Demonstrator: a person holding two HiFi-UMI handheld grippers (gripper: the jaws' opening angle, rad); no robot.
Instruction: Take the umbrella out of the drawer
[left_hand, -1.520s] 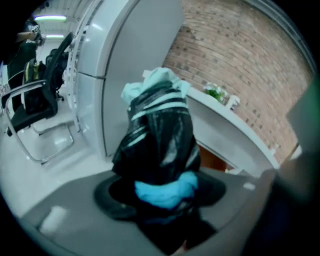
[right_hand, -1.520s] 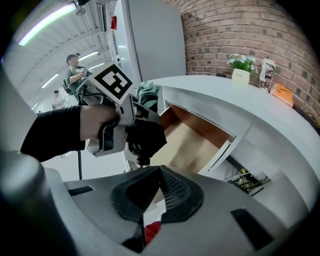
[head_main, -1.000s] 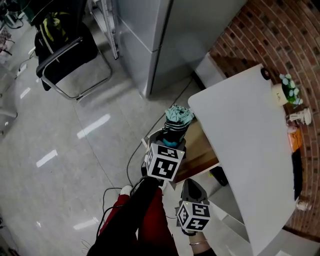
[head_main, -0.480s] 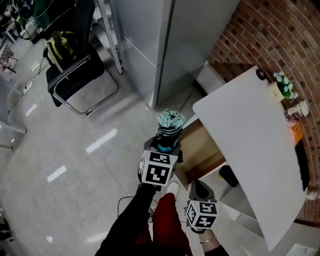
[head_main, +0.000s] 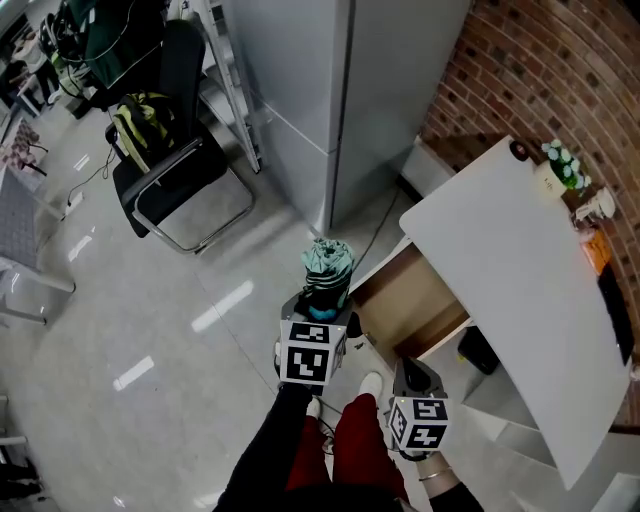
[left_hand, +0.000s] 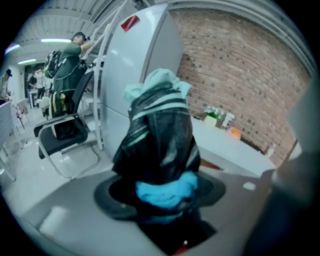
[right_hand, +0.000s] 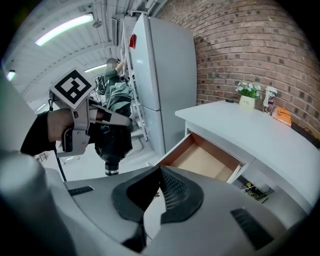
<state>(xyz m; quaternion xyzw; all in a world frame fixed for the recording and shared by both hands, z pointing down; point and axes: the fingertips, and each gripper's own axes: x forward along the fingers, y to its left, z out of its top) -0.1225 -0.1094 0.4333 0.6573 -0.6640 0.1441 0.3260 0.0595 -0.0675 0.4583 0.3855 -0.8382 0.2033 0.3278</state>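
The white surface (head_main: 520, 270) stands against the brick wall (head_main: 540, 70). Its drawer (head_main: 415, 300) is pulled open, with a bare wooden bottom. The folded umbrella (head_main: 326, 262) is outside the drawer, clear of the floor (head_main: 150, 320), between the fingers of the left gripper (head_main: 320, 298), which are clamped on it. The right gripper (head_main: 408, 368) is near the drawer front, with its fingers closed together and nothing between them.

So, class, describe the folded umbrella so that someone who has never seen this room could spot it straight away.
Start at the white desk by the brick wall, with its wooden drawer pulled open. Just beside that drawer, above the grey floor, the left claw grips the umbrella. It is the only folded bundle of black fabric with pale mint-green folds at its top.
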